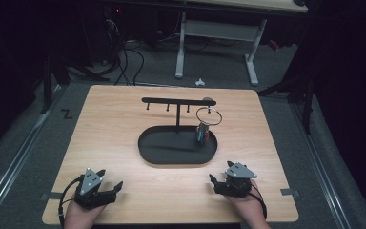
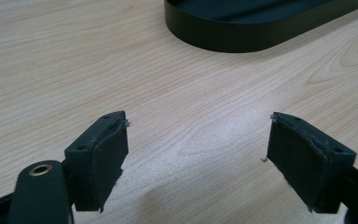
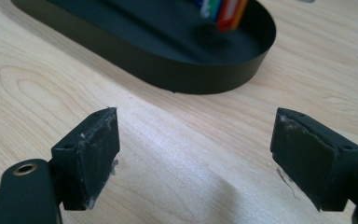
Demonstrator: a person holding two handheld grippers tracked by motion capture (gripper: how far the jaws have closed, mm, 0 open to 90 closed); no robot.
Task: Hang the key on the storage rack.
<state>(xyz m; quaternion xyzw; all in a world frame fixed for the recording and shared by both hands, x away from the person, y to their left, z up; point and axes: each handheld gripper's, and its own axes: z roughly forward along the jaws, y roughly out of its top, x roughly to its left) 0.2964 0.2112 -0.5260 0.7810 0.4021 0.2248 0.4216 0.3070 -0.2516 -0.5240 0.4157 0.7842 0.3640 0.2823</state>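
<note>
Left tool (image 1: pixel 108 187) and right tool (image 1: pixel 218 182) rested wide open, empty, on the tabletop (image 1: pixel 124 119) near the black tray (image 1: pixel 145 143).

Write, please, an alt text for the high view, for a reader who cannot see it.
A black oval tray with a T-shaped hook stand sits mid-table on a wooden table; a key ring with colourful tags hangs at the stand's right end. Near the front edge, the left hand-held gripper and right hand-held gripper rest open, empty.
</note>
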